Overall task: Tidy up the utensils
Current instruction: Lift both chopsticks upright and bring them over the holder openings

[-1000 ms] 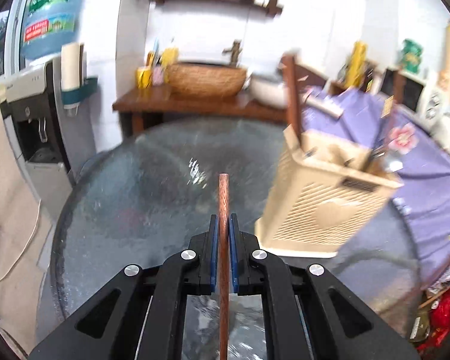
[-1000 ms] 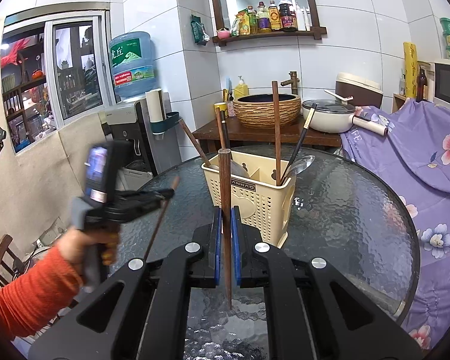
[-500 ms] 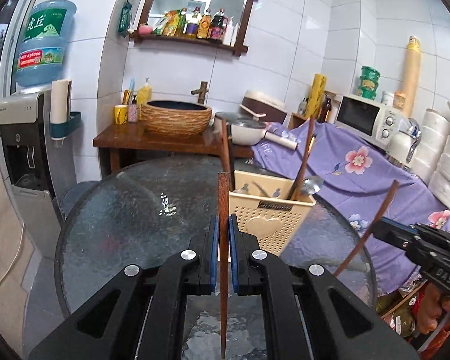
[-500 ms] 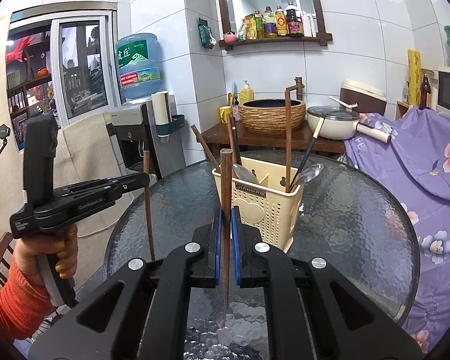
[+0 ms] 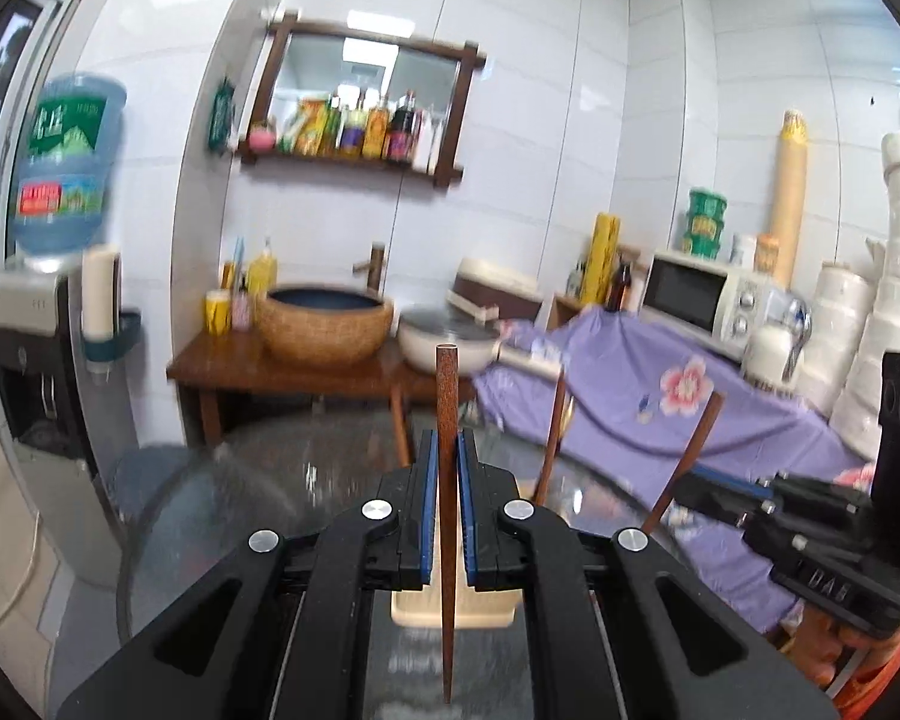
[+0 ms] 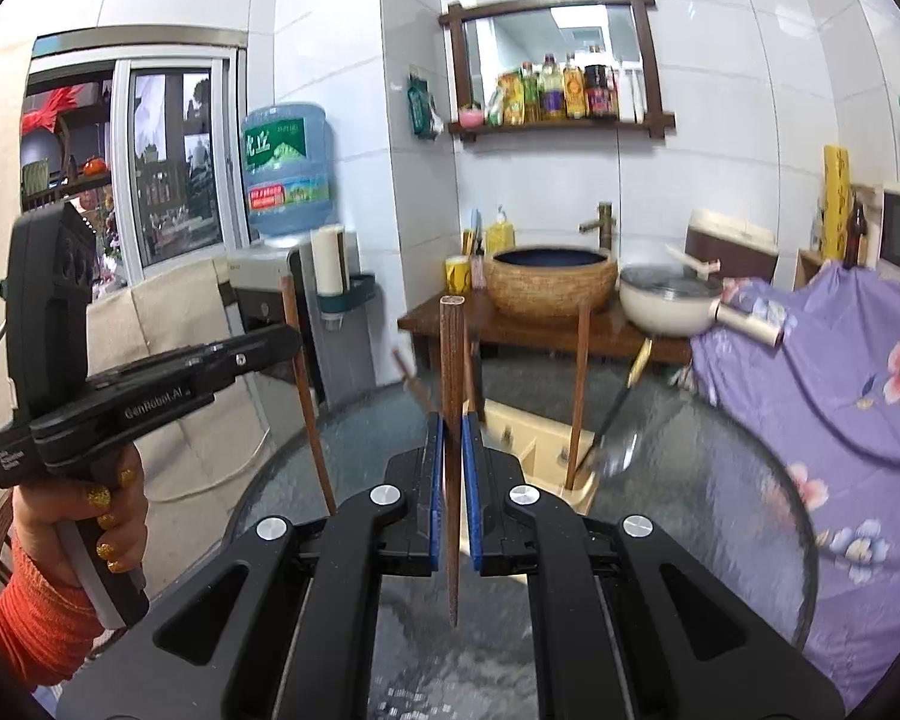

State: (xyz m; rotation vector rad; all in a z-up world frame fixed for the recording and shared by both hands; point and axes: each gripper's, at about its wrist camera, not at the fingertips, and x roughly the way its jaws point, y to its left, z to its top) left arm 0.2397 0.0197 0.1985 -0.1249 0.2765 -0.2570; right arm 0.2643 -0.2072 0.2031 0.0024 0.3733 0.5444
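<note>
My left gripper (image 5: pixel 447 468) is shut on a brown wooden chopstick (image 5: pixel 448 420) held upright, thick end up. My right gripper (image 6: pixel 452 456) is shut on a second wooden chopstick (image 6: pixel 451 372), also upright. The beige utensil basket (image 6: pixel 546 450) stands on the round glass table (image 6: pixel 720 480) just beyond both grippers, holding chopsticks and a spoon; in the left wrist view the basket (image 5: pixel 414 606) is mostly hidden behind the fingers. The left gripper shows in the right wrist view (image 6: pixel 288 339) at left. The right gripper shows in the left wrist view (image 5: pixel 702 480) at right.
A wooden side table (image 6: pixel 546 324) with a woven basin (image 6: pixel 549 279) and a white pot (image 6: pixel 669 300) stands behind the glass table. A water dispenser (image 6: pixel 270 300) is at left. A purple flowered cloth (image 6: pixel 840 372) covers furniture at right, by a microwave (image 5: pixel 696 300).
Both grippers have risen and tilted up, so the basket sits lower and closer behind the fingers. The two grippers have come closer together, each still holding its chopstick.
</note>
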